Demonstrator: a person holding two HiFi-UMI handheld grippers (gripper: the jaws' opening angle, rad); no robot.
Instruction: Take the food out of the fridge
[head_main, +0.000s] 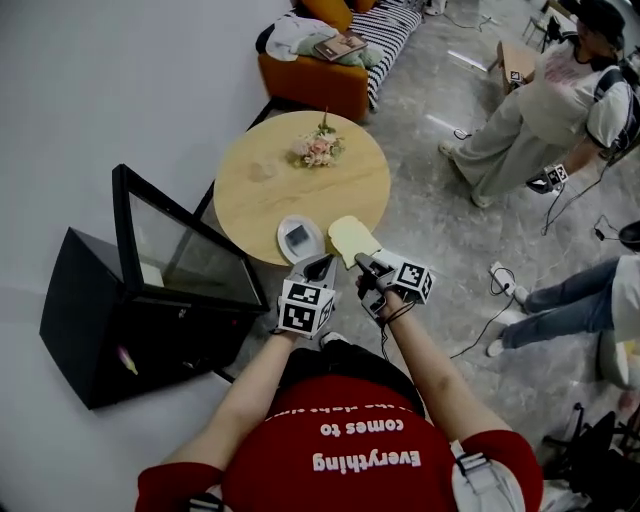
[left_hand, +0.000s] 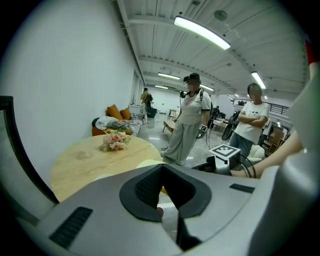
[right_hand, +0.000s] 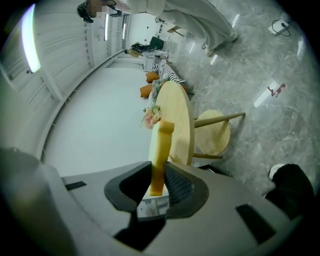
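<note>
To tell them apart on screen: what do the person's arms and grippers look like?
Left gripper and right gripper are grey with black ribbed jaws, each bearing a white cube of black square markers. A black cable loops by the right wrist. Short red sleeves.

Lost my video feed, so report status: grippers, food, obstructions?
Right gripper shut on bread slice above round table edge. Left gripper open, empty. Fridge door open. White dish beside slice, path clear.
</note>
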